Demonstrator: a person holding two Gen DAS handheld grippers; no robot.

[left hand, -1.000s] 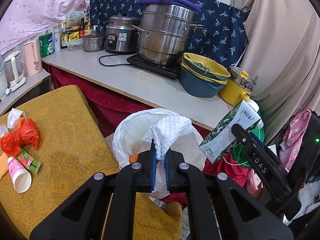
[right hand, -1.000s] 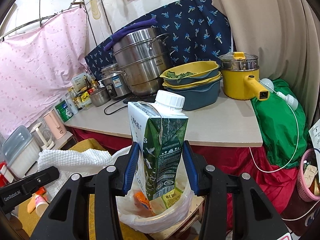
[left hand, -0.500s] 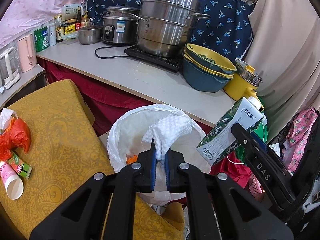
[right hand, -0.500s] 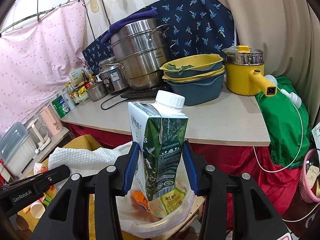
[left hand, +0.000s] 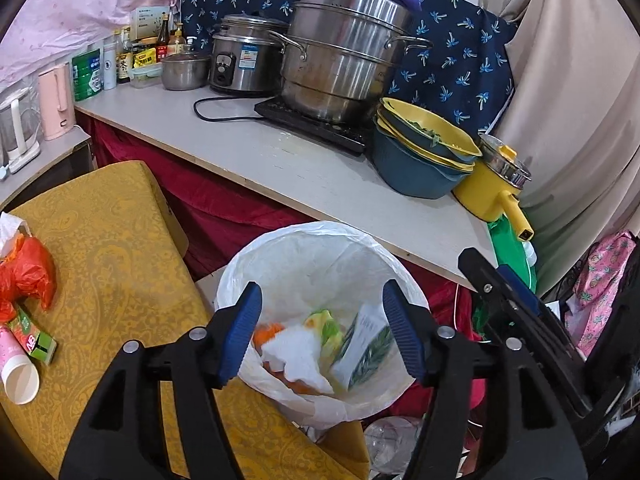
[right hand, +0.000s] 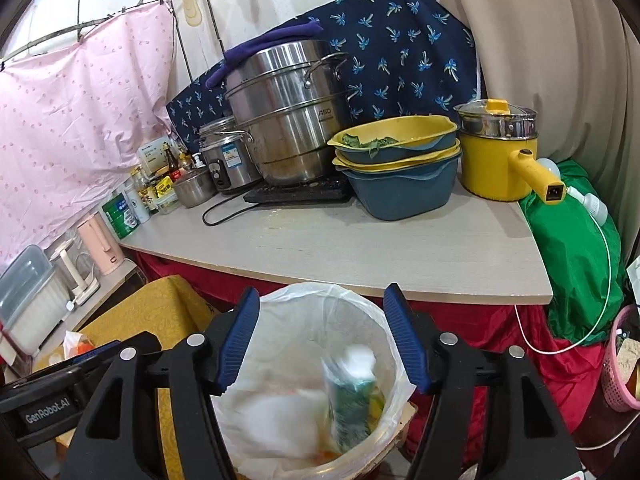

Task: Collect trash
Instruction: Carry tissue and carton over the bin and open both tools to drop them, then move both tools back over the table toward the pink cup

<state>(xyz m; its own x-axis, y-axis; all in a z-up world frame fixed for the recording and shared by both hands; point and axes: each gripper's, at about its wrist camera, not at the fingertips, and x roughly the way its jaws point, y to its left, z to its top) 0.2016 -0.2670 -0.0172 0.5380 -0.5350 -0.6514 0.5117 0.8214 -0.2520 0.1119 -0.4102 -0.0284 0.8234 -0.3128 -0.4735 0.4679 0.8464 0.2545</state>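
Both the left gripper (left hand: 322,326) and right gripper (right hand: 322,332) hang with jaws spread, empty, above the bin bag (left hand: 280,248). The carton (left hand: 366,350) and paper towel (left hand: 298,354) lie inside (carton blurred in the right view). Lift clear without snagging the liner.

A white bin liner (left hand: 320,248) holds a green-and-white milk carton (left hand: 366,354) and white paper towel (left hand: 298,358). The tablecloth (left hand: 104,240) is mustard yellow with a paisley pattern. A red plastic bag (left hand: 28,276) lies on it. The backdrop cloth (right hand: 400,52) is navy with blue palm prints.
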